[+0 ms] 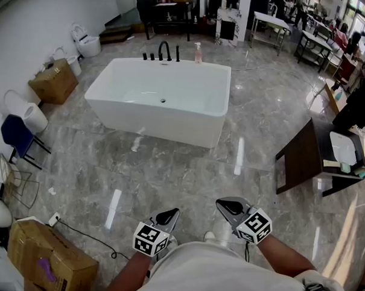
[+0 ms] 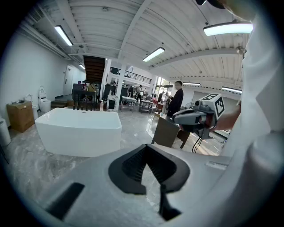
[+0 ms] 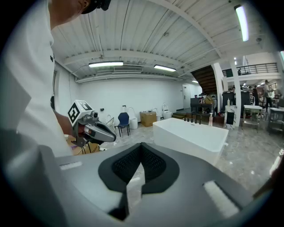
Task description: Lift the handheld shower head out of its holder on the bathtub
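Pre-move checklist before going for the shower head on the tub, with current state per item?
1. Left gripper empty: ok, jaws together, nothing between them.
2. Right gripper empty: ok, jaws together, nothing between them.
3. Jaws open for a grasp: not ok, both shut.
4. Bathtub within reach: not ok, open floor lies between it and the grippers.
5. Target picked out: cannot tell, the black fittings on the far rim are too small to tell apart.

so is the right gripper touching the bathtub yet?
Apart. The head view shows the right gripper low in the frame, with a wide stretch of floor between it and the bathtub.
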`<state>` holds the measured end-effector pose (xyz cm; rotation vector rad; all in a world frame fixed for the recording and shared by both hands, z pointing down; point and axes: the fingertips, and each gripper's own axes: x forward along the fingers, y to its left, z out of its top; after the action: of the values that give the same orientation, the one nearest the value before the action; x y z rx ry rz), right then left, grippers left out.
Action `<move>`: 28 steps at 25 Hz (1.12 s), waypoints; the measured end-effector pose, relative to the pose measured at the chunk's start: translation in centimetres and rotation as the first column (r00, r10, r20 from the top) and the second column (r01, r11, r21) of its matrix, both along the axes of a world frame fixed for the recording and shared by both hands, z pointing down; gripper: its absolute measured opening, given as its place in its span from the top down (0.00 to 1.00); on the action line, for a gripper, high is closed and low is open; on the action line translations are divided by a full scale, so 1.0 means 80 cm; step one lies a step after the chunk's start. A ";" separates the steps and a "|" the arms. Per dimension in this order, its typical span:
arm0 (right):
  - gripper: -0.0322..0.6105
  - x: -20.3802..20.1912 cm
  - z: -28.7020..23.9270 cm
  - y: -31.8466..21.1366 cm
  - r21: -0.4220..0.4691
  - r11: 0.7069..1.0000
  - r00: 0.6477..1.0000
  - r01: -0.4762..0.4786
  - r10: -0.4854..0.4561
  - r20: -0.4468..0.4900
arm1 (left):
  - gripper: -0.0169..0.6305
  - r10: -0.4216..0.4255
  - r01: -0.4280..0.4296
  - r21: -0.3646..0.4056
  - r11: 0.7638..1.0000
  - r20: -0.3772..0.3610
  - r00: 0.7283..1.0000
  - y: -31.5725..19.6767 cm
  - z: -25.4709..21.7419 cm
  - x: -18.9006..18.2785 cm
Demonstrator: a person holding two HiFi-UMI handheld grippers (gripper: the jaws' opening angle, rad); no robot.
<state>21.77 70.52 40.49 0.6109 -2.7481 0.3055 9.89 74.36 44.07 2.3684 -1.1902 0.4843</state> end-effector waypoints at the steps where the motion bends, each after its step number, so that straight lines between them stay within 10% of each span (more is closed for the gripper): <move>1: 0.93 0.015 0.000 -0.007 -0.002 1.000 1.000 -0.008 0.008 0.006 | 0.96 0.001 -0.001 0.010 1.000 -0.001 1.000 -0.008 -0.004 0.016; 12: 0.93 0.110 0.019 -0.038 -0.028 0.999 0.999 0.023 -0.022 0.048 | 0.96 -0.071 0.070 0.043 0.997 0.029 0.997 -0.047 -0.013 0.098; 18: 0.93 0.122 0.032 -0.045 -0.022 0.996 0.995 0.086 -0.085 0.050 | 0.61 -0.144 0.143 0.056 0.988 0.016 0.989 -0.094 -0.018 0.092; 28: 0.81 0.091 0.060 -0.131 -0.042 0.999 1.000 0.008 -0.007 0.015 | 0.54 -0.122 0.121 0.061 0.991 0.012 0.992 -0.219 -0.004 0.040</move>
<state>29.08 60.01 45.33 0.5897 -2.7503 0.3671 13.13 56.80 43.72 2.3288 -1.3652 0.4331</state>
